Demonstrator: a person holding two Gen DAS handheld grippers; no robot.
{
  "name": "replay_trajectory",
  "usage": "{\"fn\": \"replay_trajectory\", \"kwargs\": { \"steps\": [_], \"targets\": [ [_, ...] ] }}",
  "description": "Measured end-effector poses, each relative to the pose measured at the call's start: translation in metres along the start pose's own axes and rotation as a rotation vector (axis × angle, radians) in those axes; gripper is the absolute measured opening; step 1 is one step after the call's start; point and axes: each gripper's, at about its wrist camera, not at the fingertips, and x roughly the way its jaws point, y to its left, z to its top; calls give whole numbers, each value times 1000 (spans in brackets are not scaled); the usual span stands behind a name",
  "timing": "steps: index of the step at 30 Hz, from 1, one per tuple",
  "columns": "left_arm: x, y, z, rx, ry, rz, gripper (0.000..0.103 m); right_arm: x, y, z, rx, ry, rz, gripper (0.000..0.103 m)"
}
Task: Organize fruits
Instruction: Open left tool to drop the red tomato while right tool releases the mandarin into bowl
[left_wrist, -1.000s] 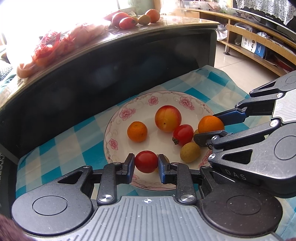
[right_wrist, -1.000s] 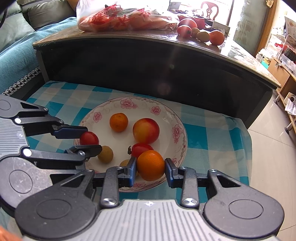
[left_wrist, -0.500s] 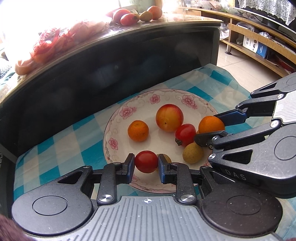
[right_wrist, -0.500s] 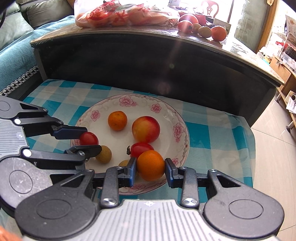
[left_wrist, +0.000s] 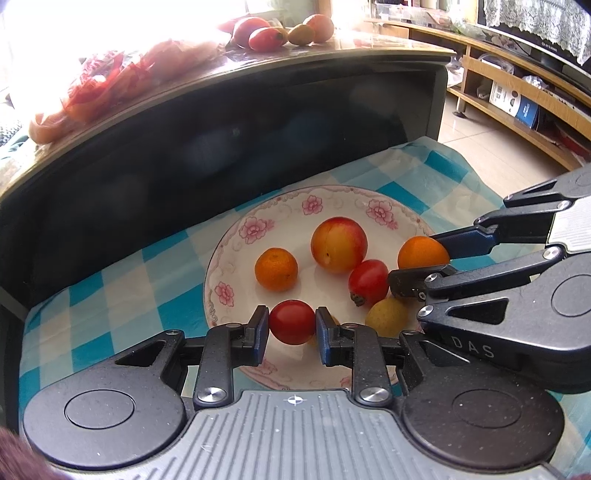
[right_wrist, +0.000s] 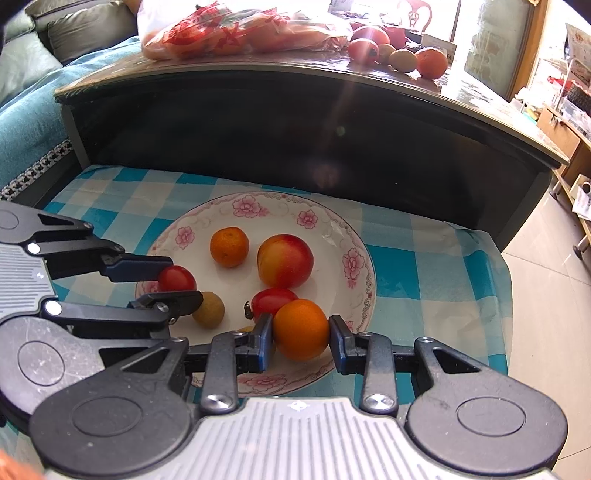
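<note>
A white plate with pink flowers (left_wrist: 255, 229) (right_wrist: 354, 258) lies on a blue checked cloth. My left gripper (left_wrist: 291, 323) (right_wrist: 177, 278) is shut on a red cherry tomato (left_wrist: 291, 322) (right_wrist: 177, 277) over the plate's near rim. My right gripper (right_wrist: 301, 330) (left_wrist: 421, 258) is shut on an orange tangerine (right_wrist: 301, 329) (left_wrist: 421, 252) over the plate's other side. In the plate lie a second tangerine (left_wrist: 276, 268) (right_wrist: 229, 246), a red-yellow peach (left_wrist: 339, 244) (right_wrist: 285, 261), another red tomato (left_wrist: 368, 282) (right_wrist: 273, 301) and a small yellow-brown fruit (left_wrist: 386, 317) (right_wrist: 209, 309).
A dark curved table (left_wrist: 258, 122) (right_wrist: 332, 122) rises just behind the cloth. On top of it sit a bag of red produce (right_wrist: 240, 33) and several loose fruits (left_wrist: 280, 31) (right_wrist: 399, 51). Wooden shelves (left_wrist: 517, 96) and tiled floor (right_wrist: 546, 280) lie to the right.
Both grippers keep their fruit and hardly move. The plate has drifted slightly in both views.
</note>
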Motion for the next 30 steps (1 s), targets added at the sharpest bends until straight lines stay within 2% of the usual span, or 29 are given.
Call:
{"fn": "replay_trajectory", "kwargs": {
  "steps": [12, 22, 30],
  "targets": [
    [-7, 6, 5, -25, -27, 12, 42, -3, -9, 5, 58, -24, 25, 37],
    [-18, 10, 6, -42, -46, 12, 48, -9, -15, 9, 124, -49, 85, 37],
    [-35, 8, 1, -23, -57, 12, 51, -22, -15, 7, 124, -73, 80, 40]
  ]
}}
